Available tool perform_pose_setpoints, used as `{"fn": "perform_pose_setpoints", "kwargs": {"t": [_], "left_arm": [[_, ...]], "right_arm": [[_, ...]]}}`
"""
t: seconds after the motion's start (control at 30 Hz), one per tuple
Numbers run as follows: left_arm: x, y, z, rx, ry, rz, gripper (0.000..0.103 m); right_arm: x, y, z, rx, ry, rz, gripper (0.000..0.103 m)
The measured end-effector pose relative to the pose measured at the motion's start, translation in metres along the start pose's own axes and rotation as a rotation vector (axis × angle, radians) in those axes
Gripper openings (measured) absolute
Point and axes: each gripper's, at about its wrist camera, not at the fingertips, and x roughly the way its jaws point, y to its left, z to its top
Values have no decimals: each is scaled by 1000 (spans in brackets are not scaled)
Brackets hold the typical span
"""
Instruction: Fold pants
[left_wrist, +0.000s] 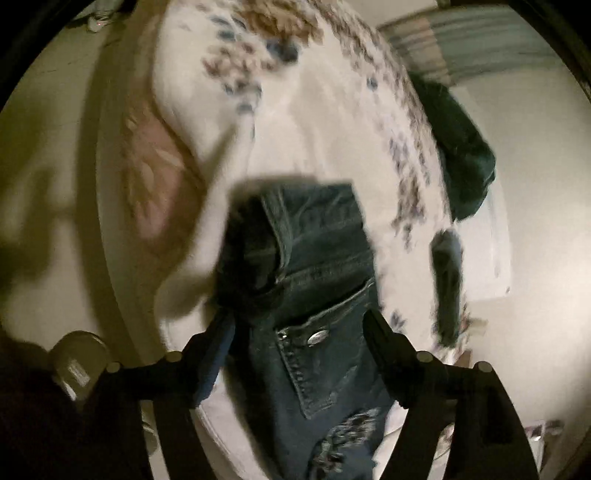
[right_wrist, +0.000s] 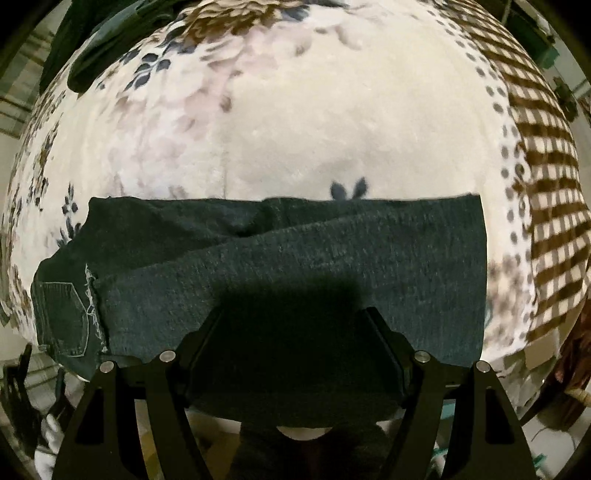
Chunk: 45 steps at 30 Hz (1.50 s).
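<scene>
My left gripper (left_wrist: 299, 328) sits at the lower centre of the left wrist view with its jaws spread wide. Neither finger (left_wrist: 384, 343) clamps anything: the waist end of the jeans (left_wrist: 314, 266) lies between and beyond them, released. The metal button (left_wrist: 318, 336) of the waistband shows just inside the right-hand finger, with a stitched pocket edge below it and a ripped, frayed patch at the bottom centre of the frame. The left wrist view is blurred, so finer detail cannot be read.

The jeans lie on a floral blanket (left_wrist: 332, 122), cream with brown and blue flower print, which fills the upper centre of that view. A second dark garment (left_wrist: 461, 155) lies at the upper right edge of the blanket, well apart from the jeans. A smaller dark shape sits at the right centre; I cannot tell what it is.

My right gripper (right_wrist: 295, 332) occupies the lower centre of the right wrist view. Its jaws are also apart, released, with the folded denim (right_wrist: 295, 243) lying flat between them and not pinched. Here the jeans run as a wide horizontal band across the middle of the frame, one layer over another, with a back pocket (right_wrist: 62, 317) at the lower left. The blanket (right_wrist: 314, 110) spreads across the upper half, and a brown checked border (right_wrist: 546, 184) runs down the right side.
</scene>
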Motion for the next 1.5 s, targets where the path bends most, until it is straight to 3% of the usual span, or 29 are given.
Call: {"fn": "perform_pose_setpoints", "kwargs": {"t": [0.1,0.17,0.3,0.37,0.53,0.67,0.8,0.87,1.0,1.13,1.2,1.23,1.27,1.5], "left_arm": [[17,7,2,-2,14,22,72],[19,3,1,21,7,11,84],[21,-10,0,74,17,67,85],[14,-5,2,45,20,49,85],[17,21,6,-7,11,102,85],[21,16,10,-4,-16,134,92],[14,-5,2,105,-49,57,92],[17,-10,1,131,-53,65,92],[34,-2,18,74,-57,64,92],[38,-12,28,103,-113,66,92],[35,-13,28,108,-147,37,84],[33,-16,28,129,-162,30,52],[31,-18,27,150,-163,13,29],[-12,-79,1,398,-226,-121,27]], "right_arm": [[-4,3,8,-19,-4,1,76],[-3,10,14,-32,-8,4,76],[-3,14,11,-33,1,11,76],[-2,11,11,-24,8,15,76],[1,7,9,-24,18,18,76],[3,7,10,-27,16,21,76],[3,6,11,-38,12,18,76],[4,6,10,-33,16,21,76],[1,4,8,-37,18,34,76],[-1,4,10,-55,11,46,76],[-1,3,11,-60,8,50,76],[-1,3,12,-63,4,51,76],[-2,3,13,-68,1,48,76],[-8,-15,11,-60,-21,54,76]]}}
